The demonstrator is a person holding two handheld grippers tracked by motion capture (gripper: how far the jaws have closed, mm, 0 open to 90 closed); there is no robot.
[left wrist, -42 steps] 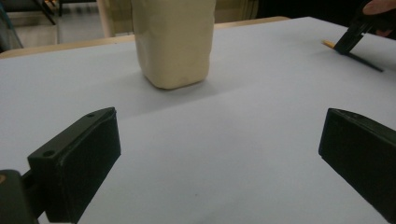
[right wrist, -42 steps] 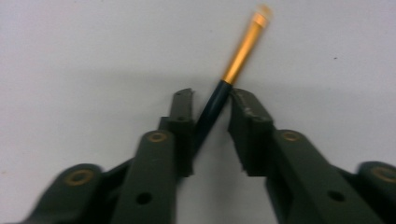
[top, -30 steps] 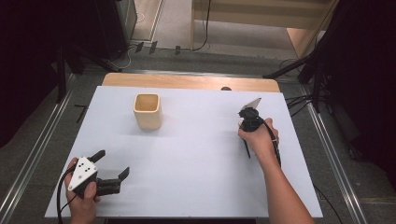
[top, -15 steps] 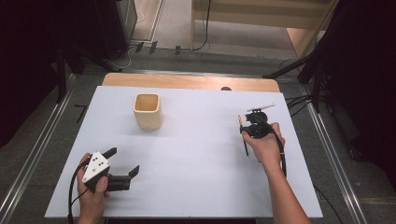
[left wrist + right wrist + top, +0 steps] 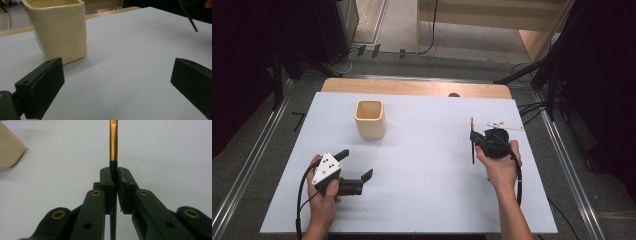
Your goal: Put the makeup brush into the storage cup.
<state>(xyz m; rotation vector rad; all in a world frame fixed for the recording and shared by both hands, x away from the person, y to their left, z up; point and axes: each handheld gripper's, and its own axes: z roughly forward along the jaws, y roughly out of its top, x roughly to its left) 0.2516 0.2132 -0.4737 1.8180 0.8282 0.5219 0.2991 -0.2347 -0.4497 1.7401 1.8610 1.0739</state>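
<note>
A cream square cup (image 5: 370,119) (image 5: 61,27) stands on the white sheet (image 5: 427,190) at the far left. My left gripper (image 5: 355,163) (image 5: 117,82) lies low at the near left, open with nothing between its fingers, and faces the cup. At the right, my right gripper (image 5: 473,138) (image 5: 113,177) is shut on a thin pen (image 5: 472,150) (image 5: 113,142). The pen is dark below and gold above, and runs through the jaws with both ends free. Its dark end (image 5: 191,20) also shows far off in the left gripper view.
The white sheet covers a wooden table whose bare far edge (image 5: 412,87) shows behind it. Metal rails (image 5: 242,175) run along both sides on the floor. Cables and dark stands (image 5: 557,75) crowd the far right.
The left hand has slid right and a little forward toward the cup. The right hand has drawn back toward the near edge and slightly right, still holding the pen.
</note>
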